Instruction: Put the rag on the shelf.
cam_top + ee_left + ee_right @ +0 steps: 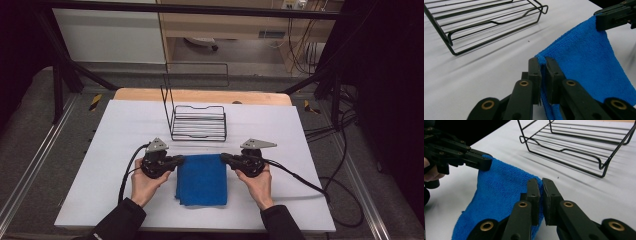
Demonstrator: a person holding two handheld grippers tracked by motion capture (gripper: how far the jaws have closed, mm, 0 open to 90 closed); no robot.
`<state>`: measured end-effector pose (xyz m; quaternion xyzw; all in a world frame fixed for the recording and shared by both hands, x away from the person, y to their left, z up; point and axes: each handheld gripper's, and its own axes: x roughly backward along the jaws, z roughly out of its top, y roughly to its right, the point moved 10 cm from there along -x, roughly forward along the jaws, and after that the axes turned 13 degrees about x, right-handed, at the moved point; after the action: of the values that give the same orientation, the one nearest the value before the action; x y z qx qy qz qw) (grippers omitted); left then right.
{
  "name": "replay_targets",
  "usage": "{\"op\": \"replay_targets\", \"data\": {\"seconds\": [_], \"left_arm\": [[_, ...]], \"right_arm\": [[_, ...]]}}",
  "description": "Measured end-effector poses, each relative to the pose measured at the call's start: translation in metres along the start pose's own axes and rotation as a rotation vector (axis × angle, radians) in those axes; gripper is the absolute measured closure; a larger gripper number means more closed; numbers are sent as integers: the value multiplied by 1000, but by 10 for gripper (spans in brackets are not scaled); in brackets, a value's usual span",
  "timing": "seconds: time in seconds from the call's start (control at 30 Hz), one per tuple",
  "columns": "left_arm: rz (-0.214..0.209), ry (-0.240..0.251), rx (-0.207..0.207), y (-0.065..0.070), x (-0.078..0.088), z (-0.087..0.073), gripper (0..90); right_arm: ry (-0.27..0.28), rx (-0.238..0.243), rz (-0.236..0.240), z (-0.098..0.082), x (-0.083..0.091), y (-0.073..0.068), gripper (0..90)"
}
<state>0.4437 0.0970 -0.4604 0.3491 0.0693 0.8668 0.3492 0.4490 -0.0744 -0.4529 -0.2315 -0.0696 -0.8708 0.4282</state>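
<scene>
A white table [125, 150] carries the work, with bare space around the middle so the cloth can be spread or folded freely. At its far centre stands a black wire rack [198, 122], empty, well apart from the hands; I judge it the likely place for the cloth once it is folded.

The blue cloth [202, 179] lies between the two hands at the near centre of the table, already doubled into a rough rectangle. Its far edge is raised while the near part rests on the surface, so the grip at both far corners seems meant to bring that edge up and over for another fold.

The left gripper [543, 65] has its jaws pressed together on the cloth's far left corner, the fabric pinched between the pads. The right gripper [541, 185] is clamped the same way on the far right corner. Holding both corners at one height keeps the edge taut and straight.
</scene>
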Motion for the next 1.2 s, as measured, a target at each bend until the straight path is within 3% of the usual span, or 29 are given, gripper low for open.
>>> {"op": "replay_targets", "data": {"seconds": [0.27,1.2], "left_arm": [[-5,43,0,6,9,8,838],[-25,155,-33,28,39,33,838]], "right_arm": [[32,48,-17,12,9,-3,852],[151,143,-55,48,37,-16,853]]}}
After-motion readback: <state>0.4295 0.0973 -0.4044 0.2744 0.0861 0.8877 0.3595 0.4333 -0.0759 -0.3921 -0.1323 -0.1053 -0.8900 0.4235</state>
